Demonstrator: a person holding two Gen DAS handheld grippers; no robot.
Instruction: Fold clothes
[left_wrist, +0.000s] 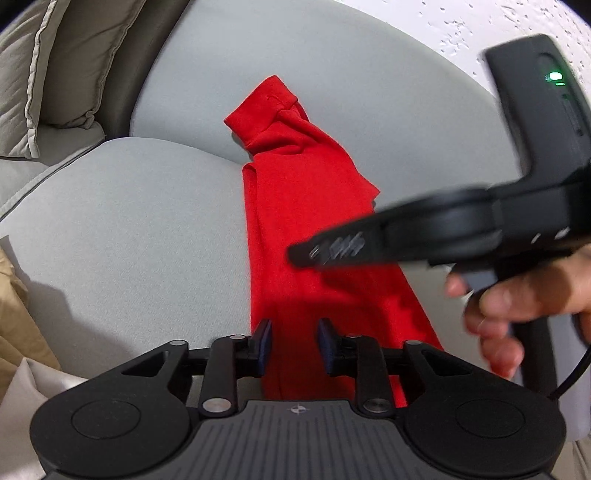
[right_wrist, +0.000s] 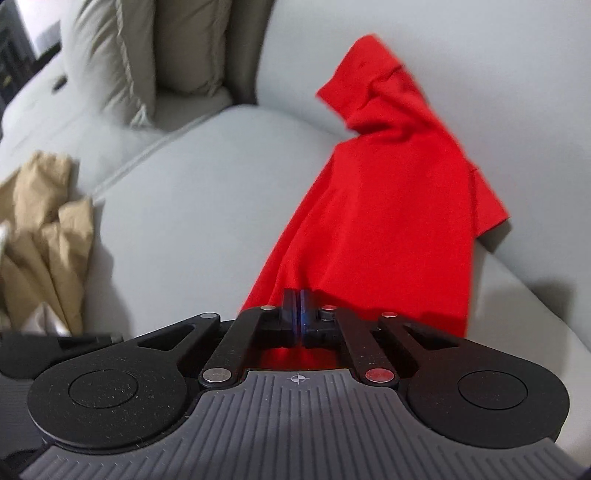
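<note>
1. Clearly, the red garment (left_wrist: 310, 206) lies stretched along the light grey sofa (left_wrist: 129, 229), running in the left wrist view from 6 o'clock up toward 12 o'clock, where its bunched sleeve end rests against the backrest.
2. The left gripper (left_wrist: 294, 345) hovers over the near end of the garment, its blue-padded fingers (left_wrist: 263, 341) released with a gap between them; red cloth shows in that gap, but nothing is pinched.
3. The right gripper (right_wrist: 296, 312) has its fingers (right_wrist: 289, 306) clenched together at the near edge of the red garment (right_wrist: 388, 192); whether cloth is caught between the pads I cannot tell.
4. In the left wrist view, the right gripper (left_wrist: 310, 254) enters from 3 o'clock, blurred, above the garment, held by a hand (left_wrist: 517, 299) at about 4 o'clock.
5. A tan cloth (right_wrist: 48, 229) lies crumpled on the sofa (right_wrist: 207, 192) at 9 o'clock in the right wrist view, well apart from the garment.
6. Beige cushions (right_wrist: 125, 55) lean at 11 o'clock.
</note>
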